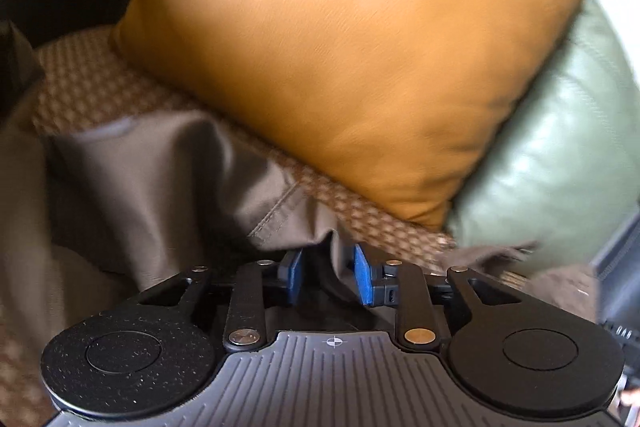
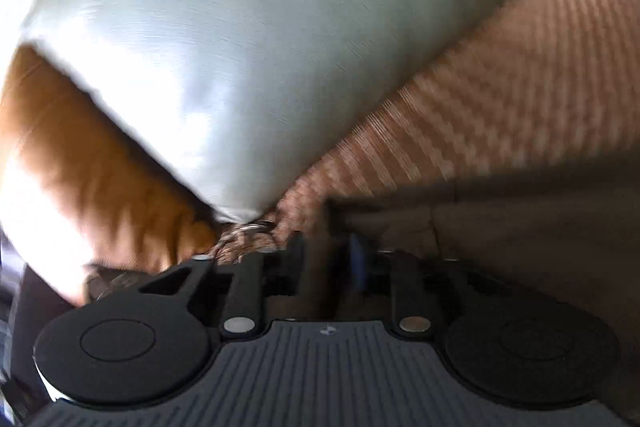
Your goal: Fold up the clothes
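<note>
Left wrist view, left to right:

- Grey-brown garment: crumpled, lying on a woven checked seat cover, filling the left and lower middle. A stitched hem runs down toward the left gripper.
- Left gripper: blue pads stand apart; a fold of the garment hangs in the gap between them. The pads do not press it, so the jaws stand open.
- Tan leather cushion: resting on the seat cover, behind the garment.
- Pale green leather cushion: tucked against the tan cushion's right side, touching it.

Right wrist view, left to right (blurred):

- Tan cushion: at the left edge, partly under the green one.
- Green cushion: upper middle, its lower corner meeting the seat cover.
- Right gripper: in shadow; jaws parted, dark cloth seen in the gap, no clear pinch, so open.
- Garment: dark, flat, lower right, on the seat cover, reaching to the gripper.
</note>
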Tool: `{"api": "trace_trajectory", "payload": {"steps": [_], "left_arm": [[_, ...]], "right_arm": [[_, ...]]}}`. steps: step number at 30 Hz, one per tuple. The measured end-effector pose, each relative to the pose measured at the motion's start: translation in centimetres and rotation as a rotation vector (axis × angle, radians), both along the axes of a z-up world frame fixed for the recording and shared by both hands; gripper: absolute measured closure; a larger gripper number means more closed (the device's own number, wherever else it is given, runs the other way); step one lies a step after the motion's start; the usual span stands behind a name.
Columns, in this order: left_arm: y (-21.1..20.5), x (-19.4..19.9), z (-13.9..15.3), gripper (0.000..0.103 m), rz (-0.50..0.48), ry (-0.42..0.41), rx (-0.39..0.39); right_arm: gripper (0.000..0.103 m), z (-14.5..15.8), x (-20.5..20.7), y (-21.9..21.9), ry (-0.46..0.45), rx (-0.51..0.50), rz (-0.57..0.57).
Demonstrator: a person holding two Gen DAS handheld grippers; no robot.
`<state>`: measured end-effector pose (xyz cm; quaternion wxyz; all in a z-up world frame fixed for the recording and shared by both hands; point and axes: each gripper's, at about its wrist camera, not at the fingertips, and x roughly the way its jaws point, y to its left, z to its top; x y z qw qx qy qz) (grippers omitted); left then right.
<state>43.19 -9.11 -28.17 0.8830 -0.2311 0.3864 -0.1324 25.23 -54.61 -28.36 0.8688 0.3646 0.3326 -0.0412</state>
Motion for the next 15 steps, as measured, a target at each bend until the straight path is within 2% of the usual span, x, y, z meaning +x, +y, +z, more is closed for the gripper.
{"api": "trace_trajectory", "payload": {"steps": [2, 4, 5, 7, 8, 12, 13, 14, 15], "left_arm": [[-0.4, -0.8, 1.2, 0.05, -0.033, -0.007, -0.006], [-2.0, -1.2, 2.4, 0.045, -0.087, -0.02, 0.034], [-3.0, -1.3, 2.9, 0.043, -0.117, -0.028, 0.061], [-4.9, -1.5, 3.5, 0.036, -0.147, -0.052, 0.137], [-5.9, -1.5, 3.8, 0.029, -0.158, -0.065, 0.179], [-9.4, -1.5, 3.9, 0.029, -0.236, -0.091, 0.33], [-10.1, -1.6, 3.7, 0.035, -0.254, -0.096, 0.367], [-10.6, -1.8, 3.4, 0.078, -0.268, -0.103, 0.403], [-11.0, -2.0, 3.1, 0.09, -0.282, -0.109, 0.439]], "right_arm": [[0.051, 2.6, -1.4, 0.6, -0.079, -0.038, 0.059], [0.043, 4.7, -2.2, 1.2, -0.118, -0.03, 0.123], [0.043, 5.6, -2.3, 1.8, -0.131, -0.041, 0.156], [0.043, 7.3, -2.3, 3.7, -0.139, -0.133, 0.243], [0.042, 7.9, -2.1, 4.8, -0.145, -0.194, 0.287], [0.042, 8.6, -1.7, 8.9, -0.112, -0.419, 0.406], [0.042, 8.3, -1.5, 9.5, -0.092, -0.451, 0.426], [0.043, 7.9, -1.3, 9.9, -0.072, -0.476, 0.446], [0.049, 7.5, -1.6, 10.4, -0.055, -0.487, 0.468]]}}
